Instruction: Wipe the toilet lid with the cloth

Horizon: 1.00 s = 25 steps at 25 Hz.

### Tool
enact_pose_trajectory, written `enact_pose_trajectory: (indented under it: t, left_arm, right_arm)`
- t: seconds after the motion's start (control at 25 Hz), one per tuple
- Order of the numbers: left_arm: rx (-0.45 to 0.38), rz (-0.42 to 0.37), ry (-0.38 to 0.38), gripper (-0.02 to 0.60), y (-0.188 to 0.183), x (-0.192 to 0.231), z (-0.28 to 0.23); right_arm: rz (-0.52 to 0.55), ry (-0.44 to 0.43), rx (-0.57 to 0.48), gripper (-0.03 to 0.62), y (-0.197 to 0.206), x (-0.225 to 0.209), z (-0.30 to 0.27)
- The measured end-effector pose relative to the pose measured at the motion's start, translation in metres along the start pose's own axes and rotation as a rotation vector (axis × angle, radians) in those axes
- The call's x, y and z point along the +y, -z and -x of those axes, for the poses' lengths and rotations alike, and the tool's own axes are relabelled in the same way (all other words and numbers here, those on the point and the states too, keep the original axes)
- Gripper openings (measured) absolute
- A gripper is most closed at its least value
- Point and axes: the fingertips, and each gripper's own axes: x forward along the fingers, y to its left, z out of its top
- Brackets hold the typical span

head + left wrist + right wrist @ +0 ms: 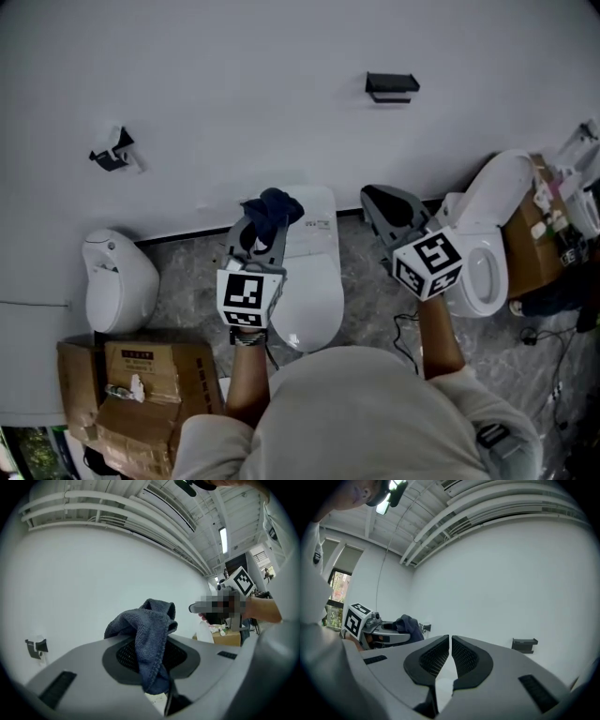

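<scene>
A dark blue cloth [272, 210] is bunched in my left gripper [260, 228], which is shut on it and held up above the white toilet [309, 291] with its lid down. In the left gripper view the cloth [150, 639] drapes out between the jaws against the white wall. My right gripper [392, 212] is raised to the right of that toilet, shut with nothing between its pads [450, 656]. From the right gripper view the left gripper [382, 632] and the cloth [408, 626] show at the left. Both grippers point level at the wall.
A second toilet [487, 234] with its lid up stands at the right beside a cardboard box [530, 248]. A white urinal-like fixture [117, 281] and cardboard boxes [141, 384] are at the left. Two black brackets [392, 86] [112, 152] hang on the wall. Cables lie on the floor [408, 328].
</scene>
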Motion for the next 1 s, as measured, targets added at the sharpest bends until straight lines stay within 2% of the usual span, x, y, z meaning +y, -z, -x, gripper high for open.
enact_pose_trajectory:
  t: [0.24, 0.44, 1.0]
  left_arm:
    - [-0.03, -0.026, -0.029, 0.087, -0.03, 0.009, 0.003]
    - [-0.059, -0.045, -0.032, 0.087, -0.048, 0.008, 0.007]
    - [-0.083, -0.036, -0.022, 0.087, -0.05, 0.004, 0.008]
  right_arm:
    - [0.04, -0.022, -0.044, 0.039, -0.031, 0.004, -0.002]
    - [0.065, -0.014, -0.058, 0.035, -0.04, 0.008, -0.002]
    - [0.083, 0.013, -0.038, 0.029, -0.031, 0.008, 0.001]
